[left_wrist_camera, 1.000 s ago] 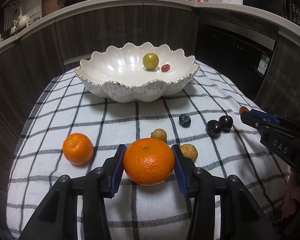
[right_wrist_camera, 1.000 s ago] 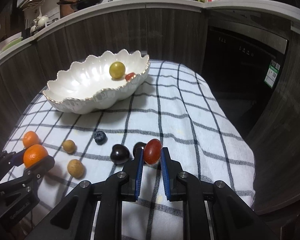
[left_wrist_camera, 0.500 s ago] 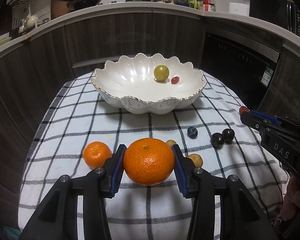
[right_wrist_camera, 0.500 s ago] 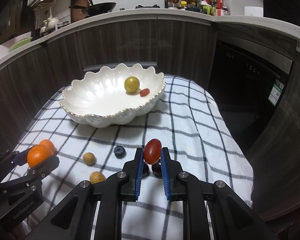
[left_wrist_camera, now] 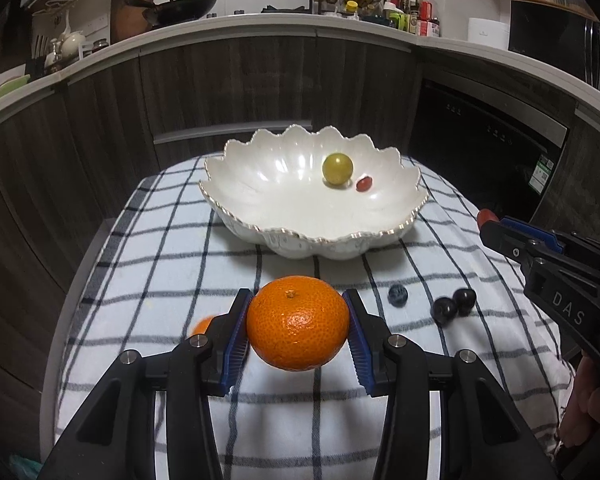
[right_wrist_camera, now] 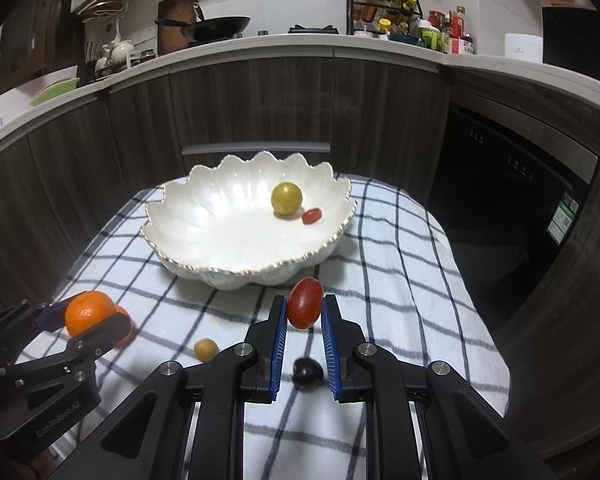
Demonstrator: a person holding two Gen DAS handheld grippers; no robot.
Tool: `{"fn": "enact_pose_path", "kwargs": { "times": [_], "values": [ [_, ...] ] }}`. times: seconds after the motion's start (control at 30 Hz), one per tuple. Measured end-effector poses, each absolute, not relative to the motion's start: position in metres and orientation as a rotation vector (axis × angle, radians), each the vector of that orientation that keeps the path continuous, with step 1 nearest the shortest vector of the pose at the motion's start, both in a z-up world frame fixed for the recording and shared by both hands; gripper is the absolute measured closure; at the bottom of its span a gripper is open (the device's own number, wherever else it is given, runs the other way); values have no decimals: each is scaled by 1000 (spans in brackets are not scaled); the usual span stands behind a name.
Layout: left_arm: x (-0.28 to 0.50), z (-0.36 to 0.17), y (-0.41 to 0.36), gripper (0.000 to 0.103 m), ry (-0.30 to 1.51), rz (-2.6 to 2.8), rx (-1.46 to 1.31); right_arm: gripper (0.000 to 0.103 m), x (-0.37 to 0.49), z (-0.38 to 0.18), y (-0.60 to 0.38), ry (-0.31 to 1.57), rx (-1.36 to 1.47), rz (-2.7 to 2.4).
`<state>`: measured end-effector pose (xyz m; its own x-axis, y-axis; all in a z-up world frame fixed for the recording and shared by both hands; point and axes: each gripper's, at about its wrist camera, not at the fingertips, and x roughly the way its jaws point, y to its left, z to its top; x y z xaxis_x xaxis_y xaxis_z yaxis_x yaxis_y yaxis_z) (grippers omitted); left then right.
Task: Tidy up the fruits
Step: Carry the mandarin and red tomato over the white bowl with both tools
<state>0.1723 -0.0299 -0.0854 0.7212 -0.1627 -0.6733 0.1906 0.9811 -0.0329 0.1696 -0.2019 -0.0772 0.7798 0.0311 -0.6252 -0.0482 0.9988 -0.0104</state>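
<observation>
While lifted clear of the checked cloth [left_wrist_camera: 172, 264], both fruits now sit higher against the scene than a second ago, with the bowl [left_wrist_camera: 260, 224] dropped from upper centre toward mid-frame in each view.

Left hand-held gripper [left_wrist_camera: 298, 330]: part-way open, pads pressed on either flank of a mandarin [left_wrist_camera: 298, 322]; lower centre of the left view, off the cloth.

Right hand-held gripper [right_wrist_camera: 304, 312]: closed narrow on a red grape tomato [right_wrist_camera: 305, 303]; lower centre of the right view, just below the bowl's near rim.

Bowl contents: one yellow-green fruit [left_wrist_camera: 337, 168], one small red fruit [left_wrist_camera: 364, 184], right of centre.

Left on the cloth: second mandarin [left_wrist_camera: 202, 326] half hidden behind the left finger, blueberry [left_wrist_camera: 397, 294], two dark cherries [left_wrist_camera: 454, 304], one tan round fruit [right_wrist_camera: 206, 349].

Judged stage: pick-up complete for both, carry toward the bowl under way, release not yet done; five loose pieces remaining afterwards.
</observation>
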Motion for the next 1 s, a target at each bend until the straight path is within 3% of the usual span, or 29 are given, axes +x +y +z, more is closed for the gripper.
{"fn": "enact_pose_path", "kwargs": {
  "times": [1.0],
  "values": [
    [256, -57, -7, 58, 688, -142, 20, 84, 238, -49, -167, 614, -54, 114]
  ]
}}
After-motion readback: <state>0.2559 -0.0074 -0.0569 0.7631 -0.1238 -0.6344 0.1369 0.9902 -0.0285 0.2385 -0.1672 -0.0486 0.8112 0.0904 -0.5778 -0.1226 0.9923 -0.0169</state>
